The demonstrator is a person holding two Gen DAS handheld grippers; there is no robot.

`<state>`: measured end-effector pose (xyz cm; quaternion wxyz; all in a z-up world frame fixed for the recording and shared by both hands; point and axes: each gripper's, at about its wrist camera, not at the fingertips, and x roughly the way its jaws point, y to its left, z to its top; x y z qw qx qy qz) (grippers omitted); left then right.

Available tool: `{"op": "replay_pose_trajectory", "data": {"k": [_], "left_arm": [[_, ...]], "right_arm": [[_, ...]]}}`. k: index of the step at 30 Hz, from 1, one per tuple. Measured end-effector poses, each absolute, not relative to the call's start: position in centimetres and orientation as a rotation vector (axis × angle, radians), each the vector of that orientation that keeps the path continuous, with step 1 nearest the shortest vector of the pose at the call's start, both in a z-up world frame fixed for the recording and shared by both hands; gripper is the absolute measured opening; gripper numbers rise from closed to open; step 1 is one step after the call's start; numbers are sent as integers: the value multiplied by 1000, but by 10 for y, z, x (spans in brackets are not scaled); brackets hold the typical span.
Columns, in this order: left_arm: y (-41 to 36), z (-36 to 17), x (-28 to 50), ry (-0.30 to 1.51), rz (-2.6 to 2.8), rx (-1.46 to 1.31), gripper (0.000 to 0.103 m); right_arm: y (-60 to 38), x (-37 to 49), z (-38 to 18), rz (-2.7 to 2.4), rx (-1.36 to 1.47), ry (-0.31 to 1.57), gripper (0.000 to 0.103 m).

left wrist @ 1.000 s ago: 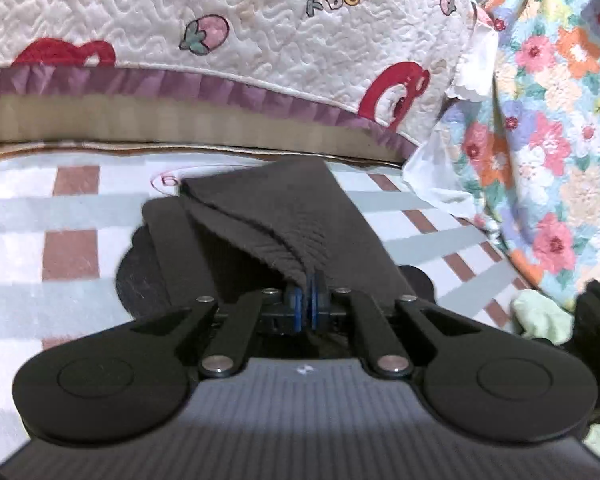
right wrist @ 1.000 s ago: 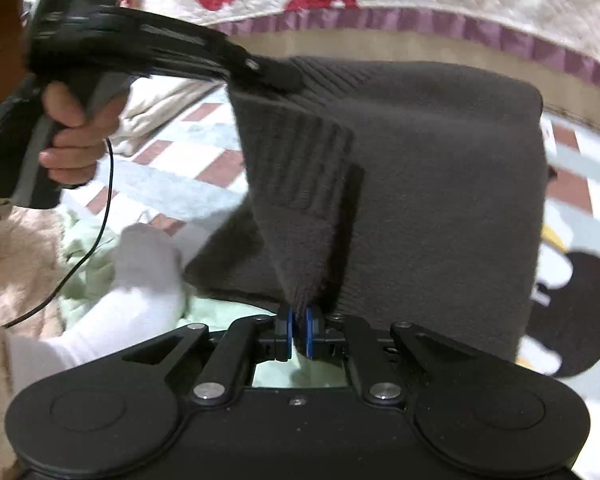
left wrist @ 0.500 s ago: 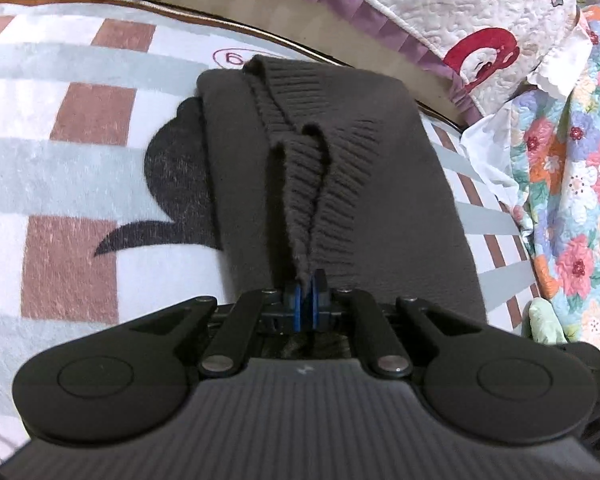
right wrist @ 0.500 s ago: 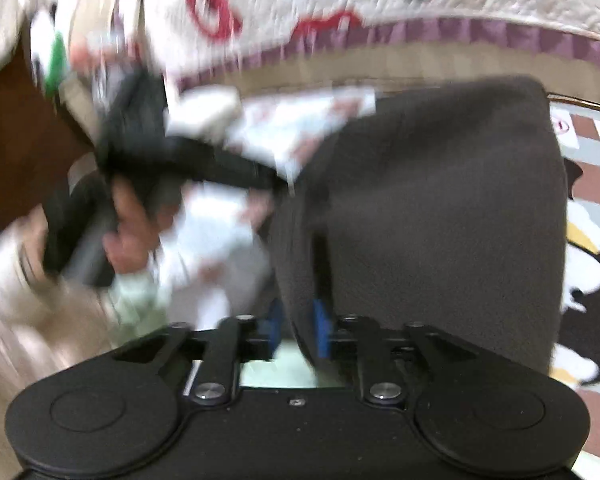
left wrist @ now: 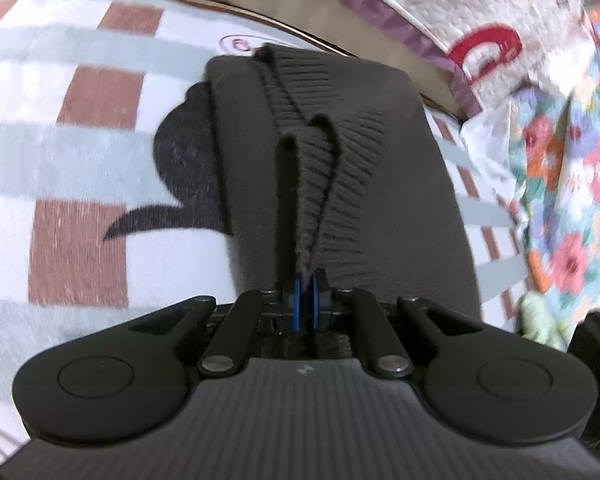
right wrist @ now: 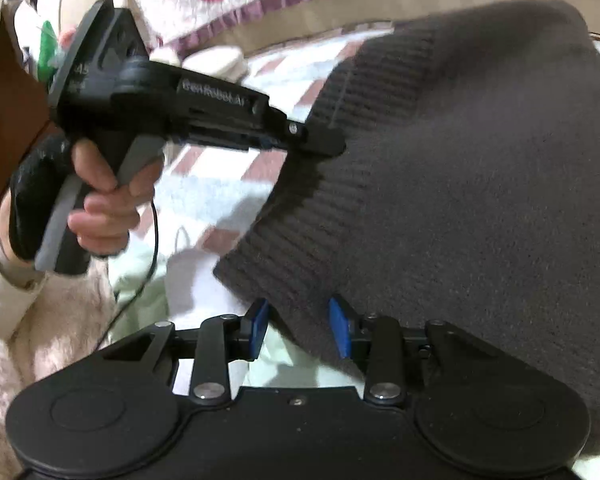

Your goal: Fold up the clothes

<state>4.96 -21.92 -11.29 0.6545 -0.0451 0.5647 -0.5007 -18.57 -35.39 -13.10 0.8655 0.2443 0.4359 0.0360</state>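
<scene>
Looking along your left gripper [left wrist: 305, 307], its fingers are pinched together on the ribbed hem of the dark sweater [left wrist: 380, 184], which lies lengthwise away from you on the checked bedspread [left wrist: 80, 152]. From your right gripper [right wrist: 300, 326], fingers stand apart, straddling the sweater's near corner.

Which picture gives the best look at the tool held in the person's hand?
The right wrist view: it shows the left gripper from the side, handle in the hand, tips pinching the dark sweater. The left wrist view shows only its own fingers from behind.
</scene>
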Motion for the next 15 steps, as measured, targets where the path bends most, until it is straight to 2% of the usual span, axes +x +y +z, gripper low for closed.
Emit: {"op": "replay_pose_trajectory", "data": {"k": [3, 7, 11, 12, 15], "left_arm": [[-216, -124, 60, 1344, -1123, -190, 5], [-221, -118, 48, 1274, -1146, -94, 5], [-223, -115, 44, 1264, -1159, -42, 5], [-223, -115, 45, 1271, -1161, -38, 8], [-238, -111, 65, 1207, -1163, -70, 10]], "right_arm": [[-356, -182, -112, 63, 434, 924, 39], [-389, -184, -81, -76, 423, 806, 40], [-401, -155, -99, -137, 421, 839, 44], [-393, -148, -109, -108, 420, 864, 44], [-371, -134, -123, -52, 324, 905, 46]]}}
